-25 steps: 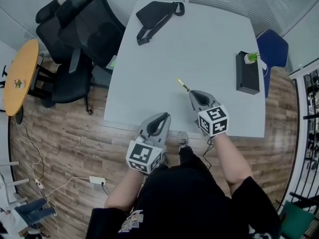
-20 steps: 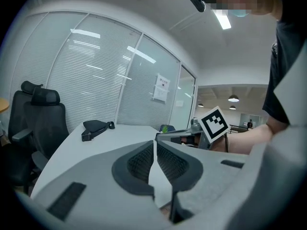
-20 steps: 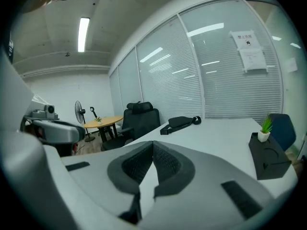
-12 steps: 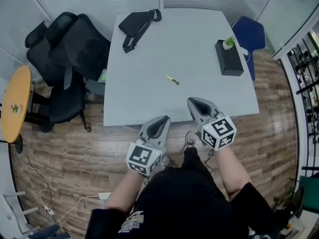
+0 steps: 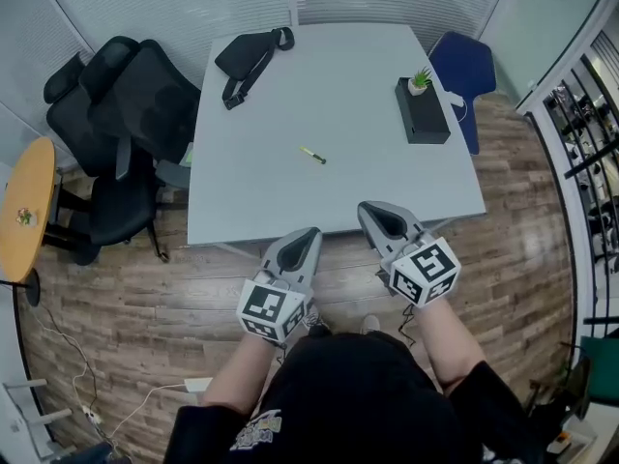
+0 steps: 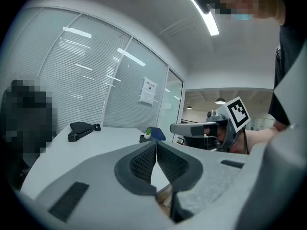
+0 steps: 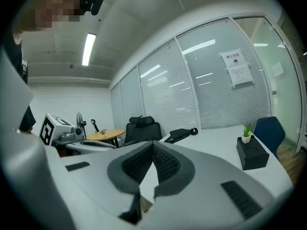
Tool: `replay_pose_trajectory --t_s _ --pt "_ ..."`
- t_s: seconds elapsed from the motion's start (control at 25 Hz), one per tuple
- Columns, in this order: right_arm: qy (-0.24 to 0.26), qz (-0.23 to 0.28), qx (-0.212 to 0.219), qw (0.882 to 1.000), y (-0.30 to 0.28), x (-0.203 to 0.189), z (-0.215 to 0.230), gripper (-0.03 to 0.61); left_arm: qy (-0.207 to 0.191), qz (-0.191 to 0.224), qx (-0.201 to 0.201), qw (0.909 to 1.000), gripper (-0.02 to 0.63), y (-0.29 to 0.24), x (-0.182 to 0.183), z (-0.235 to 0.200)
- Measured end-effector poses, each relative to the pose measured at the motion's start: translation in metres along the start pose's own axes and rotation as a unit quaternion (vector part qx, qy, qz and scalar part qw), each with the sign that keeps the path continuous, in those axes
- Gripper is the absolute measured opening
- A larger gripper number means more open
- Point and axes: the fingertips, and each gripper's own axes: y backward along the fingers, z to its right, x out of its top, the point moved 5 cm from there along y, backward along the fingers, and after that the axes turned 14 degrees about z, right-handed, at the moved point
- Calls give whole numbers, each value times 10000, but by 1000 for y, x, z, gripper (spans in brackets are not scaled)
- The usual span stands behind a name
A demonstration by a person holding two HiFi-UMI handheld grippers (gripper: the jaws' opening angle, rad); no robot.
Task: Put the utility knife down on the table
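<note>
The utility knife (image 5: 311,155), small and yellow-green, lies flat near the middle of the white table (image 5: 290,201). Both grippers hang off the table's near edge, over the wooden floor. My left gripper (image 5: 308,233) is shut and holds nothing; its fingertips meet in the left gripper view (image 6: 156,143). My right gripper (image 5: 368,210) is also shut and empty, its tips touching in the right gripper view (image 7: 153,144). The knife is well ahead of both, apart from them. It does not show in either gripper view.
A black waist bag (image 5: 250,54) lies at the table's far left, and a black box with a small plant (image 5: 421,107) at the far right. Black office chairs (image 5: 126,114) stand left of the table, a blue chair (image 5: 462,66) behind right, a round wooden table (image 5: 21,211) far left.
One second ago my right gripper was over the table with the knife at its tips. The knife now lies on the table and both grippers have drawn back past the near edge.
</note>
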Motion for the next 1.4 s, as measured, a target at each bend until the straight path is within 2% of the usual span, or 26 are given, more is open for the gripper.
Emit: replay_pose_trajectory --t_s 0.44,0.68,0.96,1.4 --pt "-166 174 751 9969 70 14 5 3 -201 164 849 9960 8 7 -4 80" --pt "-236 212 1053 9939 101 14 2 3 -298 221 1147 9927 8 19 -9 118" --pt "-262 274 1181 9923 127 14 -3 3 -396 339 1225 9911 8 26 -12 146" --pt "-246 353 1097 9930 150 22 0 3 -498 442 1145 9912 8 24 -6 166"
